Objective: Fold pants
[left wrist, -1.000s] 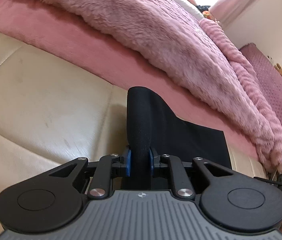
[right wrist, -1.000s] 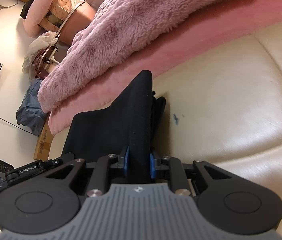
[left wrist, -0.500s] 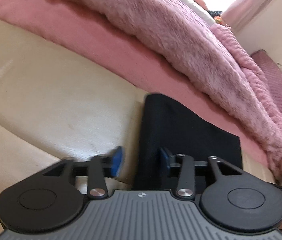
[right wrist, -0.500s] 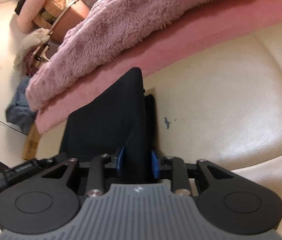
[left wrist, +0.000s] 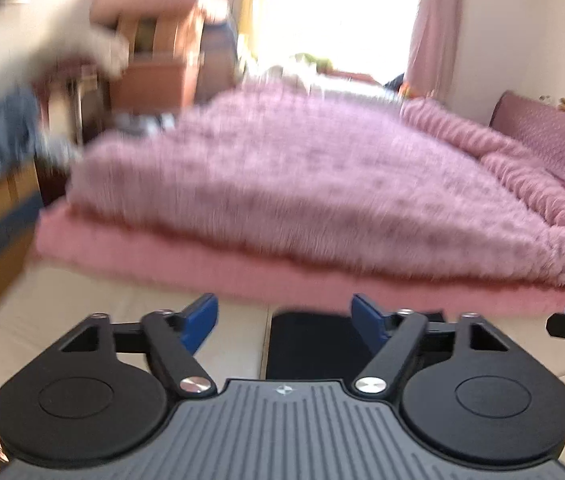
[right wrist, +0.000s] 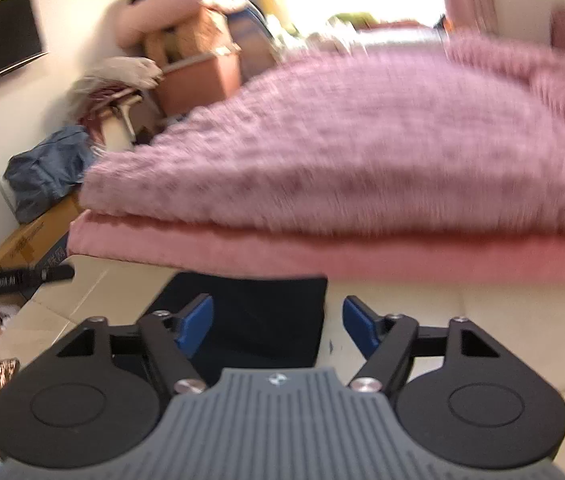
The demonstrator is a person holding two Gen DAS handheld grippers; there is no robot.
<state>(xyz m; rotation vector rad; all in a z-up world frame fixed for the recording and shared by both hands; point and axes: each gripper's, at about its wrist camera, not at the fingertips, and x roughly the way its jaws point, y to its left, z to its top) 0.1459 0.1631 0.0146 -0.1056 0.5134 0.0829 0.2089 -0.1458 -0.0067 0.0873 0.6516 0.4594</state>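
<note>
The black pants [left wrist: 314,344] lie folded flat on the cream leather surface [left wrist: 82,300], against the pink bedding's edge. In the left wrist view my left gripper [left wrist: 284,322] is open and empty, lifted above and behind the pants. In the right wrist view the pants [right wrist: 254,312] lie low and left of centre, and my right gripper [right wrist: 278,324] is open and empty above their right edge. The other gripper's tip [right wrist: 18,278] shows at the far left. Both views are blurred.
A fluffy pink blanket [left wrist: 302,184] on a pink mattress [left wrist: 242,272] fills the space behind the pants. Cardboard boxes [right wrist: 30,240], a blue garment [right wrist: 46,168] and cluttered furniture stand at the left by the wall.
Both grippers have opened and let go of the pants, which now lie flat. Both have pulled back and tilted up, so the room beyond the bed shows.
</note>
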